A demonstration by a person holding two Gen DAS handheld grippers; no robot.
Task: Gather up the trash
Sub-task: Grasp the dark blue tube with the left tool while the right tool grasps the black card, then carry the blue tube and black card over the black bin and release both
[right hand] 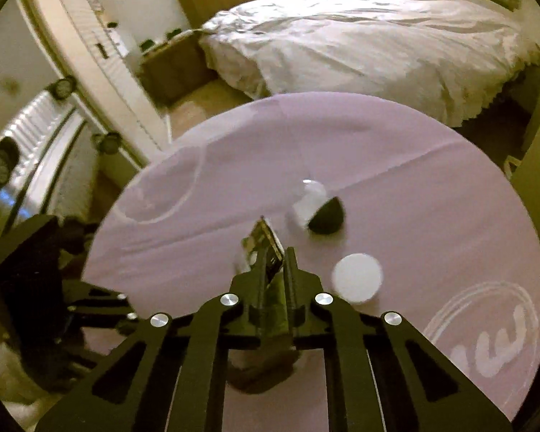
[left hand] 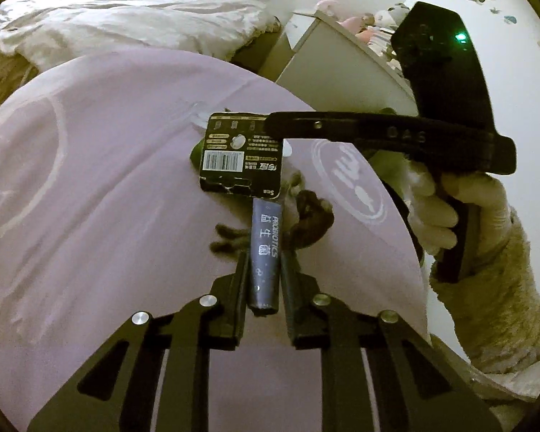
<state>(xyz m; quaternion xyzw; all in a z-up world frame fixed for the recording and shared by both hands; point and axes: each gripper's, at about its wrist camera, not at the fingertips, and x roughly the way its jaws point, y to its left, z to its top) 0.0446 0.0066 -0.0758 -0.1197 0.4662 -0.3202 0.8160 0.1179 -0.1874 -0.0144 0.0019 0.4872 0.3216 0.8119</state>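
Left gripper (left hand: 264,252) closed down on a blue sachet (left hand: 265,252); both pads press its sides. The sachet's long axis runs straight along the fingers, pointing away from the camera, near end between the jaws, far end out past the fingertips toward the black card. It's held just above the purple tablecloth (left hand: 100,187).

Right gripper (right hand: 273,262) nearly shut on a black card (left hand: 239,153) with a barcode, clamped at one edge. In the left view the card faces the camera, print upside down, hanging over the cloth just beyond the sachet's far end. In the right view it sits edge-on between the fingers, tilted, long side running away from the camera.

Still on the cloth: a white lid (right hand: 357,278) just right of the right fingers, a dark half-round thing (right hand: 327,220) beyond it touching something white; too blurred to identify. A gloved hand (left hand: 460,208) holds the right gripper's handle. A bed (right hand: 378,36) stands beyond the table.
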